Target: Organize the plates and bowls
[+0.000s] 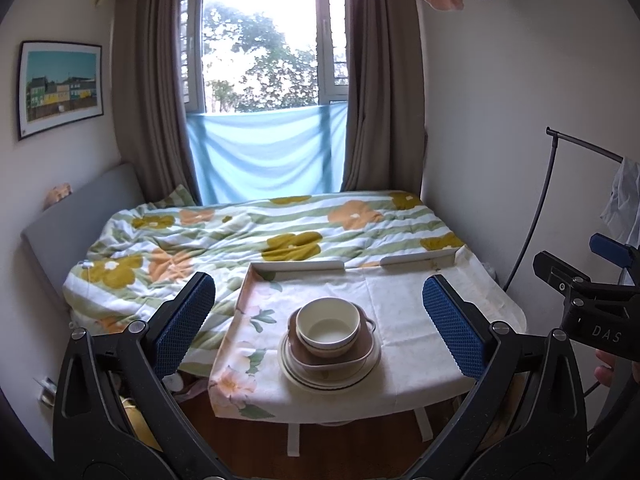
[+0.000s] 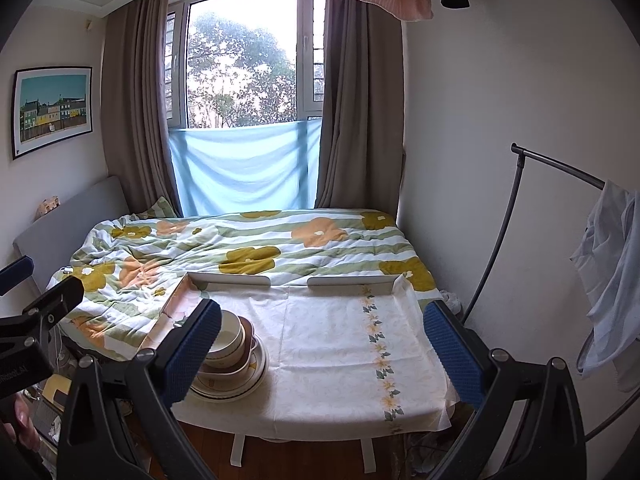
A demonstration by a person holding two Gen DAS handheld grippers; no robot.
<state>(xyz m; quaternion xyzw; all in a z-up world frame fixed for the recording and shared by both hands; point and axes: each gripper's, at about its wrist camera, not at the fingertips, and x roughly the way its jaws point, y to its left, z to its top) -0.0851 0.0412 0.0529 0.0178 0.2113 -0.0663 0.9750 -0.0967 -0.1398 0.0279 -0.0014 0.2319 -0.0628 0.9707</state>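
Observation:
A cream bowl [image 1: 329,325] sits on a brown square dish [image 1: 360,350], which rests on round plates [image 1: 292,372], all stacked on the cloth-covered table [image 1: 408,320]. In the right wrist view the bowl [image 2: 229,334] and plates [image 2: 244,384] sit at the table's left, partly hidden behind my left finger. My left gripper [image 1: 320,326] is open and empty, held back from the stack. My right gripper [image 2: 322,352] is open and empty, facing the table [image 2: 340,340]. It also shows at the right edge of the left wrist view [image 1: 592,300].
A bed with a flowered quilt [image 1: 240,240] lies behind the table, under a curtained window. A black clothes rack [image 2: 520,208] with a pale garment stands at the right wall. A raised white rail [image 1: 298,266] edges the table's far side.

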